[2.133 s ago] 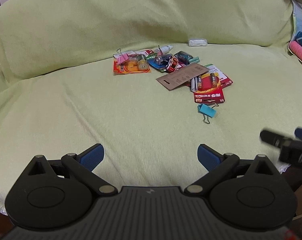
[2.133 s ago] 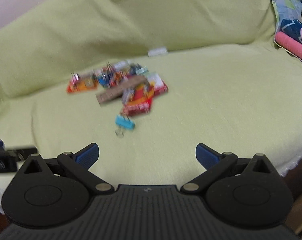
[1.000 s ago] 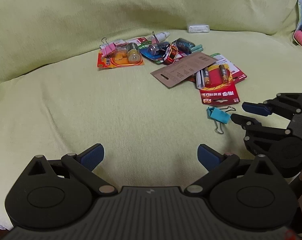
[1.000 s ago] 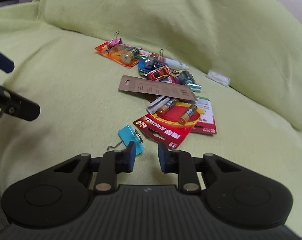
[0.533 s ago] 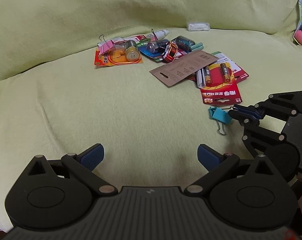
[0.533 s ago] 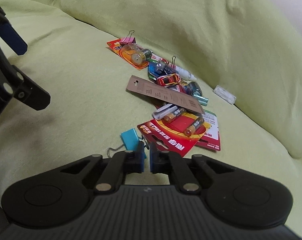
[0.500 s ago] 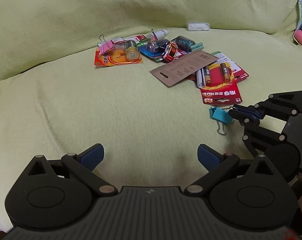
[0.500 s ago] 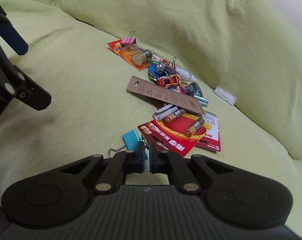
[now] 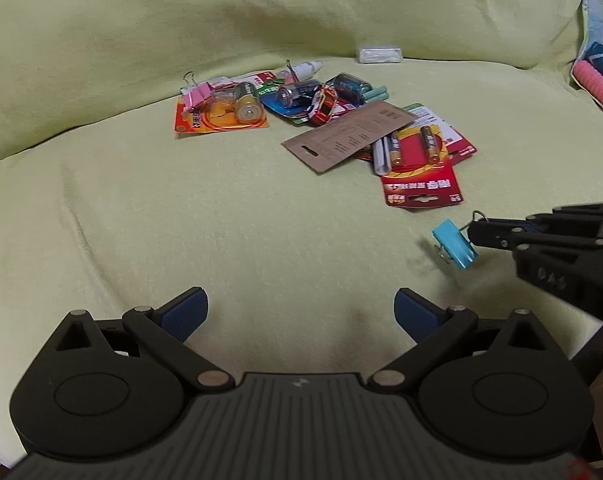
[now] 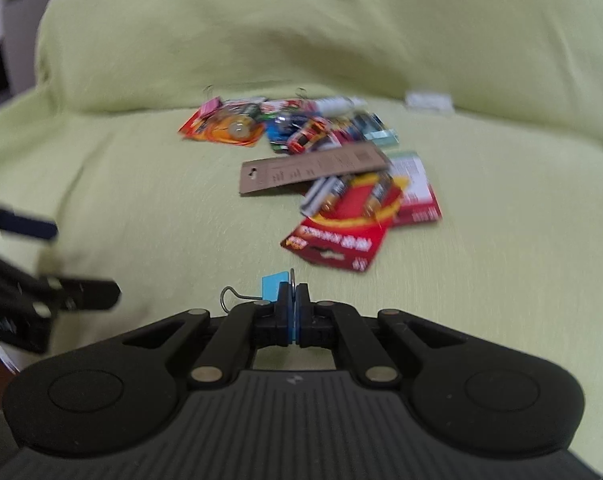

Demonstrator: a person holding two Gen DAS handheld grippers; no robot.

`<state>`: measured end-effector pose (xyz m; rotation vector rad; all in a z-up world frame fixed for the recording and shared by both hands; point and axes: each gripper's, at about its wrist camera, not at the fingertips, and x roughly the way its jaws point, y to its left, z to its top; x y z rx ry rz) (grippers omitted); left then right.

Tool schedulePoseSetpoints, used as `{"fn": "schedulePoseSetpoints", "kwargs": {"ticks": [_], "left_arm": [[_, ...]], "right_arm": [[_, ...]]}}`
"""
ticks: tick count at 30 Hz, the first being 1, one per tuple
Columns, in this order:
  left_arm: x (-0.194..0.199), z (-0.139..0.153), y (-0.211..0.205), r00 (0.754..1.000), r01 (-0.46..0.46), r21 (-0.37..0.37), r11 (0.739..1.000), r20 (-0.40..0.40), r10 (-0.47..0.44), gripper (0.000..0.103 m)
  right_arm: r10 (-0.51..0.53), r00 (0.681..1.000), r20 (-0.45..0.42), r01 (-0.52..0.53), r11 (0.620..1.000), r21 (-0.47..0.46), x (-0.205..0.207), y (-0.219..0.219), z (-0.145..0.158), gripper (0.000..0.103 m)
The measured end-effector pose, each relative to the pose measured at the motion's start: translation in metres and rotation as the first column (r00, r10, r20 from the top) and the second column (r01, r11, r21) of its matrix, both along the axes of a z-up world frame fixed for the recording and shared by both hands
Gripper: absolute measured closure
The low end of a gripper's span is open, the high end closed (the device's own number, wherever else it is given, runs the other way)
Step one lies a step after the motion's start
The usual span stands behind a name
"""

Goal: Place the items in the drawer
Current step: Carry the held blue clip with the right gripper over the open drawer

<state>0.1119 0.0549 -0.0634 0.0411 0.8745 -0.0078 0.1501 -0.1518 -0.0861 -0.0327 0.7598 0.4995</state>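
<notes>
Since the frame a second back, your right gripper has closed down from half open and pulled the blue binder clip away from the red battery card; the clip now looks lifted a little off the green sofa cover, near that card on the side toward you. You've got it by one wire handle, pinched flat between the pads, with the blue body sticking out past the fingertips and the other handle poking off to the left.

Expect it to be light and stiff, but that thin round wire is slippery and the body can swing on it like a hinge. For a steadier hold, I'd take it across the flat blue body instead.

Your left gripper stands wide open with nothing in it, low over the cover, well apart from the red battery card.

Beyond that card lie the brown card, the loose batteries and the pink clip, all heaped on the cover.

No drawer shows in either view, so you can't tell what it holds.
</notes>
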Motion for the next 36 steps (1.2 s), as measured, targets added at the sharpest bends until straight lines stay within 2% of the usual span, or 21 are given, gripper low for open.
{"fn": "schedulePoseSetpoints", "kwargs": {"ticks": [2,6,19,25,36], "left_arm": [[-0.001,0.001,-0.002,1.000,0.009,-0.006,1.000,0.000,-0.009,0.003],[-0.004,0.004,-0.009,0.998,0.055,-0.007,0.998,0.003,-0.055,0.003],[-0.027,0.019,-0.045,0.975,0.222,-0.002,0.975,0.027,-0.222,0.003],[-0.047,0.036,-0.059,0.955,0.291,-0.016,0.956,0.063,-0.290,0.003],[-0.093,0.068,-0.093,0.898,0.427,-0.035,0.904,0.130,-0.420,0.003]], "right_arm": [[-0.031,0.998,-0.053,0.034,0.998,0.046,0.001,-0.008,-0.002,0.103],[-0.074,0.992,-0.102,0.084,0.991,0.104,0.004,-0.020,-0.006,0.103],[-0.181,0.976,-0.124,0.202,0.960,0.196,-0.006,-0.062,0.021,0.103],[-0.215,0.970,-0.114,0.237,0.942,0.237,-0.032,-0.082,0.045,0.103],[-0.321,0.944,-0.082,0.330,0.895,0.299,-0.105,-0.130,0.088,0.103]]}}
